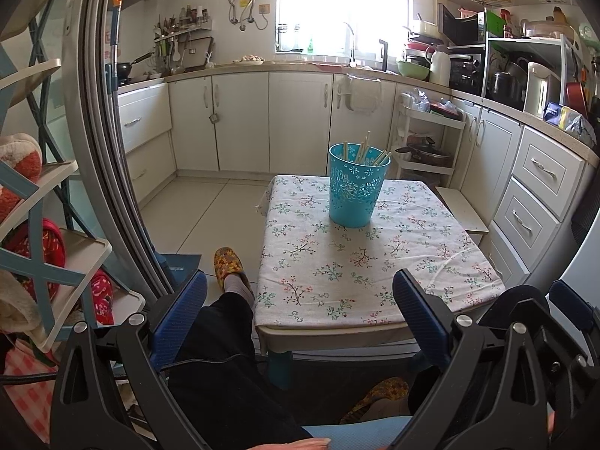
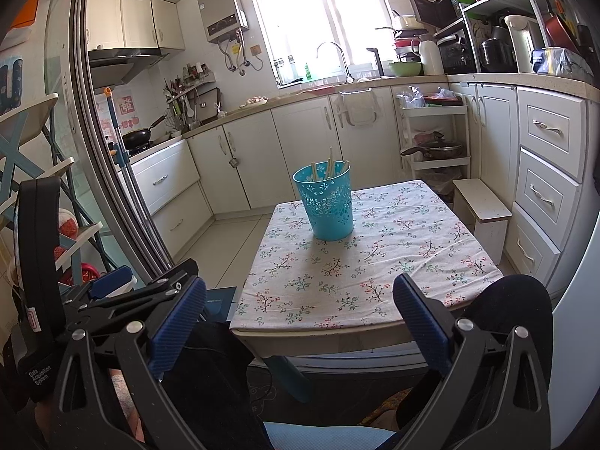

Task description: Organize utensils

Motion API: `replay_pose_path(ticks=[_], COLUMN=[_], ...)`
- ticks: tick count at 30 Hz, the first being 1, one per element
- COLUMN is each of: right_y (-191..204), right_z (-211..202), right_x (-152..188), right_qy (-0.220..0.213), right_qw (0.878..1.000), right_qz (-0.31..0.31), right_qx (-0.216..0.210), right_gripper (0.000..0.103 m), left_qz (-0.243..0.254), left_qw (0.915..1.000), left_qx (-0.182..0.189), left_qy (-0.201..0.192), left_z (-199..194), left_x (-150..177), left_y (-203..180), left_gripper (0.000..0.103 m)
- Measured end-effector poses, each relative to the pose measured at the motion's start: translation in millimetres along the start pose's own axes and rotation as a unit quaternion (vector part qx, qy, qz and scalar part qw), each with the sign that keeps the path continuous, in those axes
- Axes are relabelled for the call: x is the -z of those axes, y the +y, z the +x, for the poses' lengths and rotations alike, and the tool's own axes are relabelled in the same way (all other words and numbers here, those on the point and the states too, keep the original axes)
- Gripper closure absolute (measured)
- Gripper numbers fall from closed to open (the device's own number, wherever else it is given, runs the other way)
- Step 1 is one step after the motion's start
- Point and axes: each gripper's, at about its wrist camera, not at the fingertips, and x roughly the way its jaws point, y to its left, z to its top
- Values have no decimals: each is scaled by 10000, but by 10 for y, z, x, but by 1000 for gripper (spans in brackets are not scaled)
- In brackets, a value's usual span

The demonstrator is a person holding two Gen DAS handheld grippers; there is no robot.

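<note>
Chopsticks (image 1: 369,150) stand bundled in a perforated turquoise holder (image 1: 356,191) on a small table (image 1: 375,262) draped in a floral cloth, well ahead of both grippers and slightly right of centre from the left one, a little left of centre from the right one. The left gripper (image 1: 300,318) hangs low at the near edge of the table, its blue-padded fingers (image 1: 180,322) spread wide with nothing between them; the right gripper (image 2: 300,318) sits just beside it in the same posture, jaws parted and empty, above the seated person's dark-trousered knees (image 2: 513,307). The sticks lean at loose angles against the holder's rim, tips upward, which keeps them together and easy to reach from above. No other utensil lies on the cloth, so the sorting appears either complete or not yet begun; the pictures do not settle which. Both tools rest back from the work, apparently held at a neutral pose clear of the holder so neither pad can knock it. Behind the table, white kitchen cabinets (image 1: 240,120) and a bright window (image 1: 341,3) frame the scene, and a slippered foot (image 1: 228,266) shows beside the table, left of the left gripper's line.
</note>
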Motion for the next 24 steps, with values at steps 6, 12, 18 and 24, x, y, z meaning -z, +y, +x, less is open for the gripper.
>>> replay_pose_path(ticks=[6,12,18,24], right_y=[8,5,2,21], right_z=[11,7,-1,9], right_x=[2,-1,1,6], right_qy=[8,2,0,0], right_qw=[10000,10000,10000,10000], right_qz=[-3,-12,-16,-18], right_qx=[-3,0,5,7], right_gripper=[7,7,7,7], left_qz=[10,13,16,23], left_qw=[10000,10000,10000,10000], left_qx=[-12,-12,-14,-9], left_qy=[-6,-13,-18,-37], left_z=[-11,-14,-18,-35], left_x=[-19,-22,-15,-40], left_y=[26,26,6,14], left_gripper=[8,8,8,8])
